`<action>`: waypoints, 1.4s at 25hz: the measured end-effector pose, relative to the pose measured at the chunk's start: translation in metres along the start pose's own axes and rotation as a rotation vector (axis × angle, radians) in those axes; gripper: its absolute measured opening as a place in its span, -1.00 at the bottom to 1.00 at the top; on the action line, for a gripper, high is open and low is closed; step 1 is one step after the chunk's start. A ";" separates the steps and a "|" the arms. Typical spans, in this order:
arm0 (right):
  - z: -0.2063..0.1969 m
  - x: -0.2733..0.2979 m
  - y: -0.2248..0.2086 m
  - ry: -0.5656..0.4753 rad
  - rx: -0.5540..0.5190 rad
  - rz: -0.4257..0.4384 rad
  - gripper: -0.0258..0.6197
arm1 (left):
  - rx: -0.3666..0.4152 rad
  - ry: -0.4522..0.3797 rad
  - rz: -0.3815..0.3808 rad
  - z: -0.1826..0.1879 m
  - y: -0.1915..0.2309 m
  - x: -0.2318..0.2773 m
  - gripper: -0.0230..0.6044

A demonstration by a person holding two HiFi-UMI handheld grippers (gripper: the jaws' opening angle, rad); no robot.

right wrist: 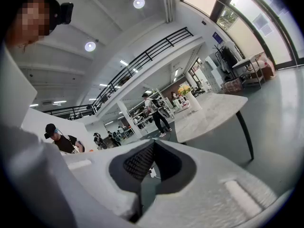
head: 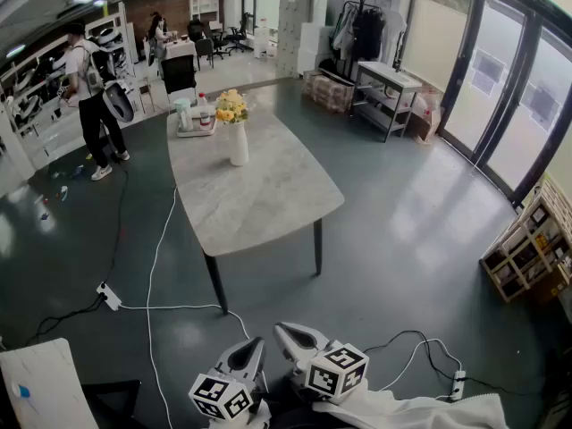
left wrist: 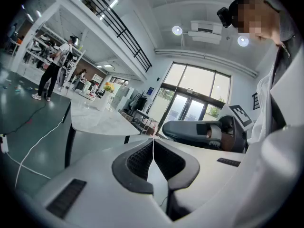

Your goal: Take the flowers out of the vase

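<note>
Sitting in vase [head: 238,144]: flowers [head: 231,107] | left claw [left wrist: 153,139] closed | right claw [right wrist: 153,143] closed

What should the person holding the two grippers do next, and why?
Probably walk up to the table: the vase of flowers stands toward its far end, well out of reach, while the left gripper and right gripper are shut, empty and held close to the body.

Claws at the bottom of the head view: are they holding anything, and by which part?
Nothing. The left claw and right claw are both shut and empty; the flowers sit in the vase.
</note>
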State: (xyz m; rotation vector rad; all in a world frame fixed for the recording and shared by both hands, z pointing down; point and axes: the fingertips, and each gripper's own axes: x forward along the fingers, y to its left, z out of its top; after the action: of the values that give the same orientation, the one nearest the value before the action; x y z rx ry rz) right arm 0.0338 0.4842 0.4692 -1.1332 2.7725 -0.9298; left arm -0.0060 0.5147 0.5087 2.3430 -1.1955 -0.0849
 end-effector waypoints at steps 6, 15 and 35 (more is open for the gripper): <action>0.018 0.012 -0.023 0.003 0.008 0.017 -0.92 | -0.008 0.005 0.011 0.006 0.005 0.030 -0.92; 0.032 0.024 -0.068 0.043 0.039 0.069 -0.92 | -0.033 -0.012 0.052 0.006 0.010 0.077 -0.92; 0.039 -0.023 -0.166 0.046 0.119 0.012 -0.92 | -0.045 0.068 0.006 -0.040 -0.037 0.164 -0.92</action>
State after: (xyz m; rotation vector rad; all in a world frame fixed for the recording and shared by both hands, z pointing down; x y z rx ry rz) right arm 0.1653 0.3850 0.5196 -1.0906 2.7133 -1.1166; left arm 0.1326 0.4223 0.5537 2.2845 -1.1556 -0.0296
